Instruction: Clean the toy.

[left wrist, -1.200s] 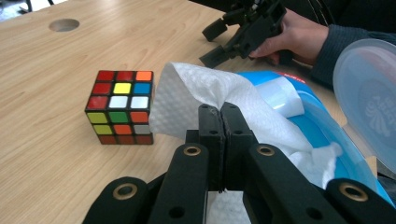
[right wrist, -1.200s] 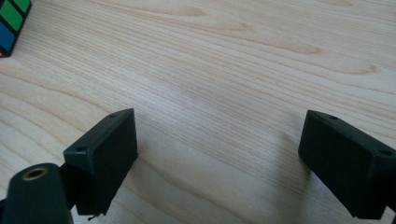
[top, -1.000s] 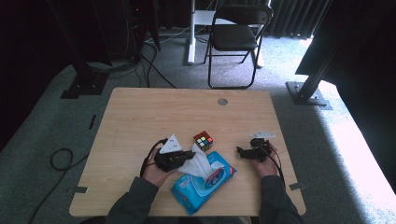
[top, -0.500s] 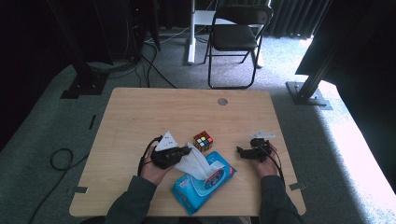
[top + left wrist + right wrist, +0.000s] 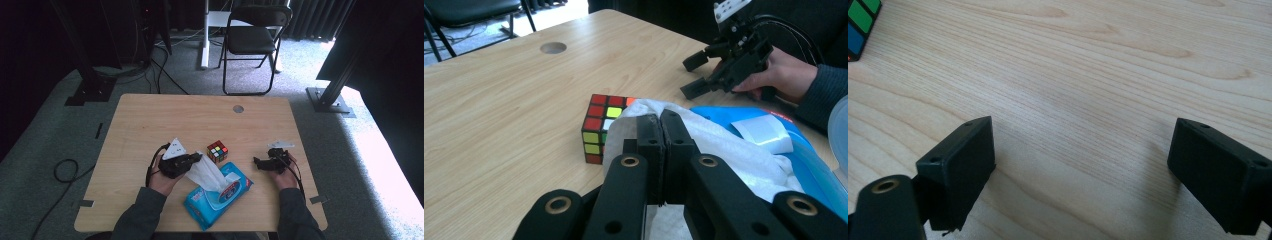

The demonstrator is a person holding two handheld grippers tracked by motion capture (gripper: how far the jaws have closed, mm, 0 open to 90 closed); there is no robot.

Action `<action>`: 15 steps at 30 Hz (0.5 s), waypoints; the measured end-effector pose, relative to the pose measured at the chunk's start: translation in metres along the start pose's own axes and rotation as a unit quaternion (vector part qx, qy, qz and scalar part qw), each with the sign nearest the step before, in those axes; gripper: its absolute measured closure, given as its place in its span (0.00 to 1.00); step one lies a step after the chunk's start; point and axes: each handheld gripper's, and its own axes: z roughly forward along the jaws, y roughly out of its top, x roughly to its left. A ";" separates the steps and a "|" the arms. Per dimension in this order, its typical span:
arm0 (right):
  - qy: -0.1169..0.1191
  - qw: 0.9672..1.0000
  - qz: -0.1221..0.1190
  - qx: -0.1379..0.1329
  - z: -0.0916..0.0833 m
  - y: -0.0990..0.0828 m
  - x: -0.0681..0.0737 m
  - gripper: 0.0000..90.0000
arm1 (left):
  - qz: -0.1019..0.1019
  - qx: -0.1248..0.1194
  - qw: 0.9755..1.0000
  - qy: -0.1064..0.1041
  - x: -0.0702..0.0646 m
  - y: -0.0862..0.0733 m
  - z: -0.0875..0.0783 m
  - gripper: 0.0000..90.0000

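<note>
L gripper (image 5: pixel 661 117) is clamped tight on a white wet wipe (image 5: pixel 206 173), drawn partway from the blue wipes pack (image 5: pixel 215 200) just below it. R gripper (image 5: pixel 1083 165) is held wide open w/ nothing gripped, over bare table (image 5: pixel 150 125). Rubik's cube (image 5: pixel 599 127) is seen just beyond L jaws.

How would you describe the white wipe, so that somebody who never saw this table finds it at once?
Start at the wooden table and find the blue wipes pack at its near edge. The white wipe rises from the pack's opening, pinched by the left hand-held gripper. It is the one soft, crumpled thing, beside the colourful cube.
</note>
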 end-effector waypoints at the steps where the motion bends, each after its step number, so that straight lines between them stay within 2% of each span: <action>1: 0.000 1.000 0.000 0.000 0.000 0.000 0.000 0.13 | 0.000 -0.001 1.000 0.002 0.000 0.000 0.000 0.99; 15: 0.000 1.000 0.000 0.000 0.000 0.000 0.000 0.13 | 0.000 -0.020 1.000 0.019 0.005 0.008 -0.007 0.99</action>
